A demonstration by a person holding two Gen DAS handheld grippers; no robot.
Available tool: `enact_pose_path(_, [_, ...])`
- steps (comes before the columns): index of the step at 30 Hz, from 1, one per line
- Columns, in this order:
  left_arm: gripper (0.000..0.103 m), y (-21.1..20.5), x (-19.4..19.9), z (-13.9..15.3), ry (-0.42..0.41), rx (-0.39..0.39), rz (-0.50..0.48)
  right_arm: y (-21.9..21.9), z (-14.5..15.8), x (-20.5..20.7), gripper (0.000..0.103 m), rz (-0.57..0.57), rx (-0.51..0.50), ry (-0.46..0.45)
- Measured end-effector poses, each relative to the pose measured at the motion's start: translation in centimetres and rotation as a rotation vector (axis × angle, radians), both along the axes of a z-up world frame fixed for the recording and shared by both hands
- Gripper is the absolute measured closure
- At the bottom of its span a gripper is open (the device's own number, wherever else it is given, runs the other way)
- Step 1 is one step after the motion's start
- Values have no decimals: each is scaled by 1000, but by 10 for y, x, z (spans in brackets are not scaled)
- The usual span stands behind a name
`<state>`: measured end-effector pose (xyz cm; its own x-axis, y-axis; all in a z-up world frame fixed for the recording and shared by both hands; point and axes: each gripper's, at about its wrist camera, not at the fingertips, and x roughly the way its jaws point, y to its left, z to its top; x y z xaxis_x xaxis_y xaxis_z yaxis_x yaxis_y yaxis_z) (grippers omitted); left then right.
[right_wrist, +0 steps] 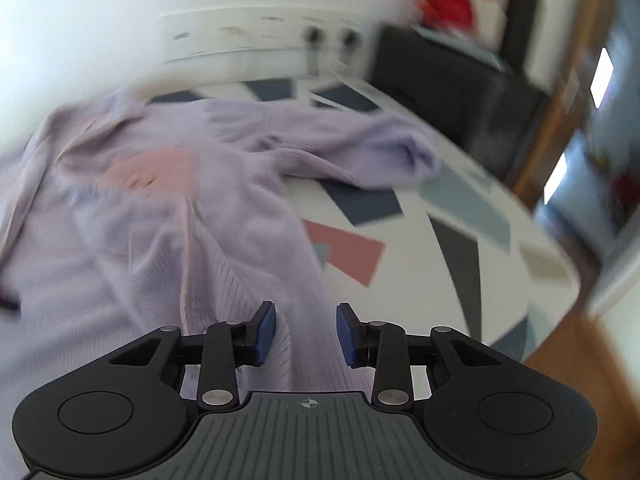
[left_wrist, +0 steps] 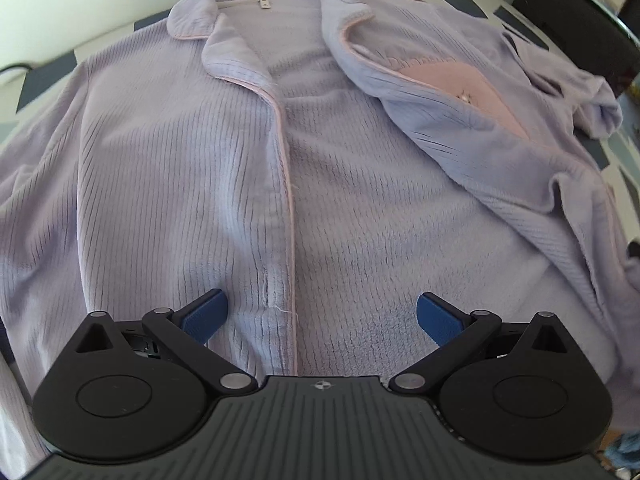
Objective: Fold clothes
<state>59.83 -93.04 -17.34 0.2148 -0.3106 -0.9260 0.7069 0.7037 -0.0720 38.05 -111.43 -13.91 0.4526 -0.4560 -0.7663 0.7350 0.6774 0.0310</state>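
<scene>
Left gripper point(left_wrist: 322, 314) hangs above the lower front of a lilac ribbed pyjama top point(left_wrist: 168, 168), its jaws spread wide with nothing between them. Right gripper point(right_wrist: 306, 334) stands partly parted over a fold of the same top point(right_wrist: 224, 240) at its outer edge, pads clear of the fabric. Spread open and collar up, the top lies on a counter point(right_wrist: 460, 216) with a geometric pattern, one sleeve point(right_wrist: 360, 140) bunched to the side.

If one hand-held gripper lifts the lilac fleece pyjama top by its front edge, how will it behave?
The lilac fleece pyjama top will probably droop limply: its sleeve already lies crumpled. The thick ribbed pile suggests it is bulky yet fairly light, and easy to pinch. The open front panel may flop back.
</scene>
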Motion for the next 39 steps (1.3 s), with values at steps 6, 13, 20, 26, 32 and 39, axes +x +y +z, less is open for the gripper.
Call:
enact_pose_path(6, [0,-3,-4,-1,-33,23,-12,-5,12,-36,73,-72,43,-74])
enact_pose_path(13, [0,-5,-9,-2,-57,38,-21,51,32,-54,73,219,-131,-89])
enact_pose_path(20, [0,-4,-10,-3,-66,38,-13,71,10,-30,74,330,-129,22])
enact_pose_path(26, [0,4,-12,-3,-70,1,-33,59,-7,-21,73,256,-84,117])
enact_pose_path(32, [0,19,4,3,32,-101,55,58,-4,-30,91,285,13,67])
enact_pose_path(39, [4,32,46,26,233,-278,179,105,31,-47,93,634,214,-109])
